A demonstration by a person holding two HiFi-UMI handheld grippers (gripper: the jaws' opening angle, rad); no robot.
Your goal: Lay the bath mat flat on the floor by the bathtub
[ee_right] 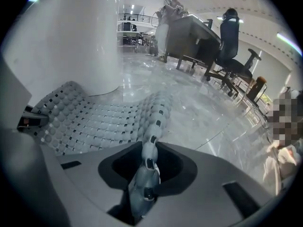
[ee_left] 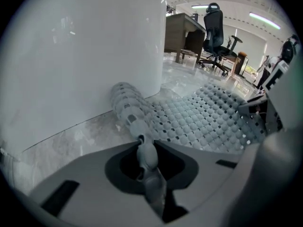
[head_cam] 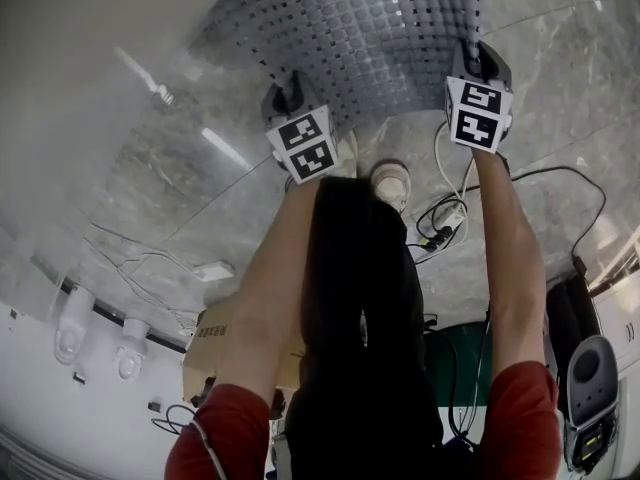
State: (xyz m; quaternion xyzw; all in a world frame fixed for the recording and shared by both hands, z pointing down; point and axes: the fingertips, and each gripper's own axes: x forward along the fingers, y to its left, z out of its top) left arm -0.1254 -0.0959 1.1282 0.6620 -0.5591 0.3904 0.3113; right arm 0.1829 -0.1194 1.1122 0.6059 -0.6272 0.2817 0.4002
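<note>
The grey perforated bath mat is spread ahead of me on the marble floor, beside the white bathtub. My left gripper is shut on the mat's near left corner, and my right gripper is shut on the near right corner. In the left gripper view the mat curls up by the tub wall and its edge is pinched in the left gripper. The right gripper view has a rippled mat edge running into the right gripper, with the tub at left.
A shoe stands just behind the mat. Cables trail on the floor at right and a cardboard box sits at lower left. Beyond the mat are a desk, an office chair and a standing person.
</note>
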